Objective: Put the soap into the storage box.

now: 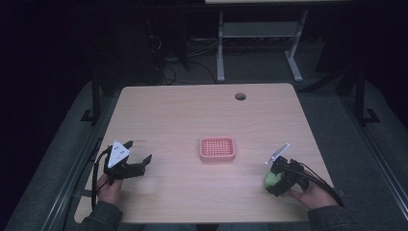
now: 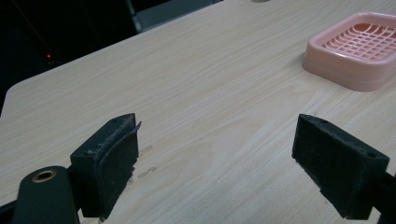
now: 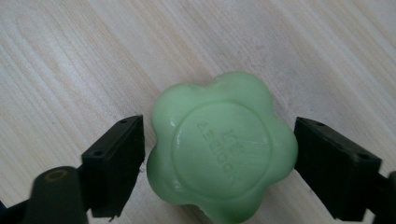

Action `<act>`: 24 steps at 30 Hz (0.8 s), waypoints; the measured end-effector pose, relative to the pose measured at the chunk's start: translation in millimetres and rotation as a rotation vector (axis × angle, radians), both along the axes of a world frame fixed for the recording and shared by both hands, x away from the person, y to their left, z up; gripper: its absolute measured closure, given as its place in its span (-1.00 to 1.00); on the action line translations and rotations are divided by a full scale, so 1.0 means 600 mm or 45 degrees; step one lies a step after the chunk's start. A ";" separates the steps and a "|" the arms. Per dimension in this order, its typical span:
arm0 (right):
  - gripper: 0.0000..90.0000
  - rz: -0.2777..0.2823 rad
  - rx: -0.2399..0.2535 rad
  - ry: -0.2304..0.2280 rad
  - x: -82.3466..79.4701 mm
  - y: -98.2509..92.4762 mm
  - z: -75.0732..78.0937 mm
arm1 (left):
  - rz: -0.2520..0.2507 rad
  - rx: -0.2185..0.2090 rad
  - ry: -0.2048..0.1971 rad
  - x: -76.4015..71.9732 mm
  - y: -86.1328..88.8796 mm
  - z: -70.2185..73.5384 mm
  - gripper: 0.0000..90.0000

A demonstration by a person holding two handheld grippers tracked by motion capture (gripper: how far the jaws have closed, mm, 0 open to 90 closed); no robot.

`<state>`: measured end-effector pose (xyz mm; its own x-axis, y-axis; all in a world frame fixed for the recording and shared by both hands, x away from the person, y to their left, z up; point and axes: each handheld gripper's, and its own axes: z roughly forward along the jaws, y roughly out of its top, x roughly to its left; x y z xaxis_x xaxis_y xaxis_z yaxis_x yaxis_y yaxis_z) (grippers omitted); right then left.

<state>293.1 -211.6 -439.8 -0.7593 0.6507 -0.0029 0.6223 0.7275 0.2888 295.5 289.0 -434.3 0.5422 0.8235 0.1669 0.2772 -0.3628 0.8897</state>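
A green flower-shaped soap [image 3: 222,149] lies flat on the wooden table [image 1: 192,115], well to the right of the pink soap dish [image 1: 217,148] at the table's middle and nearer the person's edge. The right gripper [image 1: 275,179] is down over it, its jaws spread and straddling the bar, one on each side. In the right gripper view, the right-hand jaw looks to be at or almost at the soap's edge, while a thin strip of table shows beside the left one; the jaws do not appear to have squeezed it yet. The soap is roughly round, a lobed disc with no real long axis, stamped face up, so the jaws can likely close across it from any angle.

The left gripper [image 1: 131,161] rests well to the left of the dish, jaws wide apart with bare wood between them, and in the left gripper view the dish [image 2: 357,49] sits ahead and off to the right. The right hand is plainly nearer the soap. The dish lies up and to the left of the soap in the high view, which is probably where the bar goes once gripped.
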 end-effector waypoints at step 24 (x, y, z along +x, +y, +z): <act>-0.47 0.004 -0.048 -0.001 0.001 0.008 -0.007 | 0.002 -0.006 0.004 0.000 0.001 0.001 -0.69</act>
